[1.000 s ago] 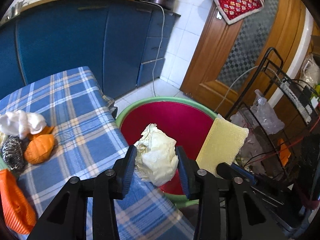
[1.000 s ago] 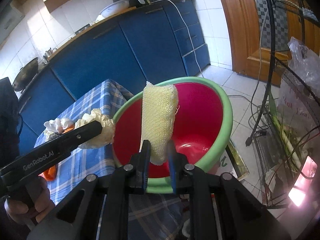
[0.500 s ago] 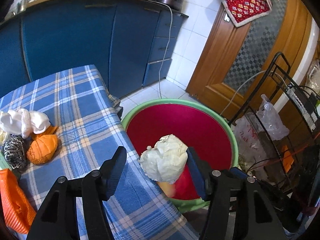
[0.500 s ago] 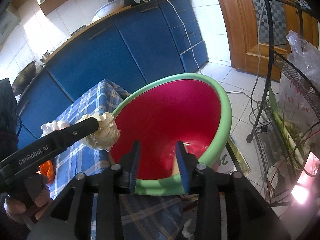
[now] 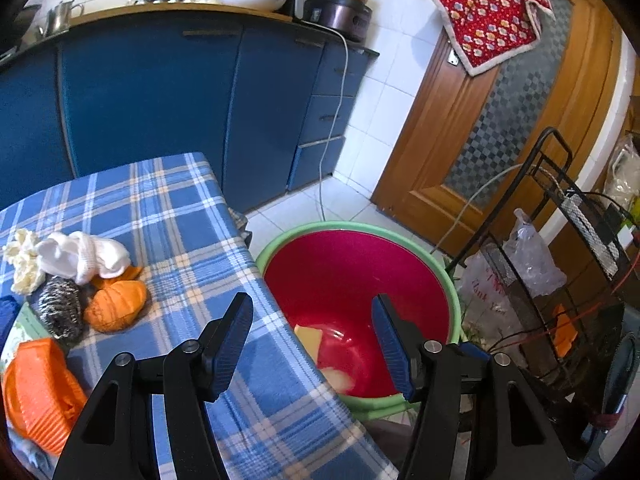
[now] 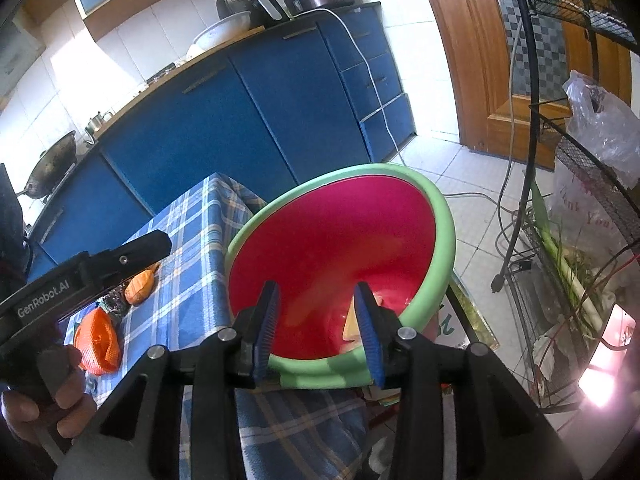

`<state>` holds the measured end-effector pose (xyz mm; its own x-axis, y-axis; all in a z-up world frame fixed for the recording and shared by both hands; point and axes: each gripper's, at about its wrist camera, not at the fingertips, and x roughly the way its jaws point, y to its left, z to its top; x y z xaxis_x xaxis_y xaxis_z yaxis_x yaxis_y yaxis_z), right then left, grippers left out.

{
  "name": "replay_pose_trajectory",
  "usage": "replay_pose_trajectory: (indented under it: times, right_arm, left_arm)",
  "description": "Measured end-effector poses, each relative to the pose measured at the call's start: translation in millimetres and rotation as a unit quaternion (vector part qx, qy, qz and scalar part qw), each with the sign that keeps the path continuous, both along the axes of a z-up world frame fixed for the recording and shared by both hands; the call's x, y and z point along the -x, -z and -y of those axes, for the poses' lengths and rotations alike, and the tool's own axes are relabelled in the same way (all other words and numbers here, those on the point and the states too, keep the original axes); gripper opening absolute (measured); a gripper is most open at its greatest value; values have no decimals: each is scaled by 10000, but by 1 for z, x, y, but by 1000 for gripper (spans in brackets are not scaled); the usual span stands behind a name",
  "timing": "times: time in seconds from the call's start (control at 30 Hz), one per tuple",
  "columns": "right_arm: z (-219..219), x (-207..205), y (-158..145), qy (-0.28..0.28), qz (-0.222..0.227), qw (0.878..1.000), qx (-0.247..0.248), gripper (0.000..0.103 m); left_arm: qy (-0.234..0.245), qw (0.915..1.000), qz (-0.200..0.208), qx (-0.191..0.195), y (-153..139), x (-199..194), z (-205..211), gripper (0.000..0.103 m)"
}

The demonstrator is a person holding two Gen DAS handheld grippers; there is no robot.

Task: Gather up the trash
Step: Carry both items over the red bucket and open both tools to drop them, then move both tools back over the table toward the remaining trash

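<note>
In our blue-cupboard kitchen, the plaid-clothed surface (image 5: 168, 216) still carries orange scraps (image 5: 116, 310), while our left hand-held gripper (image 5: 312, 340) gapes empty and the right hand-held gripper (image 6: 316, 320), empty and opening, hangs over the basin (image 6: 444, 220) holding the dropped trash (image 5: 310, 338).

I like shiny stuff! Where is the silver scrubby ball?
In the left wrist view, the silver scrubber sits on the checked tablecloth at the far left, between the white cloth above it and the orange peel beside it.
</note>
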<state>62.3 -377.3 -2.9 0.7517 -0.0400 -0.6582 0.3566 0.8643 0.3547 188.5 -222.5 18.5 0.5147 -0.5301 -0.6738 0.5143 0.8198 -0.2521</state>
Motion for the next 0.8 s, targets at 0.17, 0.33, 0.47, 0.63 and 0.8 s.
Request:
replay_pose_trajectory:
  times: [0.17,0.33,0.47,0.63,0.8]
  right_arm:
    - [-8,4,-9,-73,76,9999,54,44]
    - [-19,9,-20,-161,171,9997,122,49]
    - [-30,13,-26,-246,214,9993,165,53]
    - [-44,16,-32,-393,260,9986,219,61]
    - [-60,19,-38,-539,305,9977,287,69]
  left_arm:
    - [-88,9999,68,-16,-8,8,-13,64]
    - [-203,9997,112,-28,-16,18,-29,64]
    - [-303,9994,154,-70,-21,27,-44,64]
    - [-507,9985,182,-131,-26,40,-68,64]
    - [-858,9962,108,-136,-28,50,-99,64]
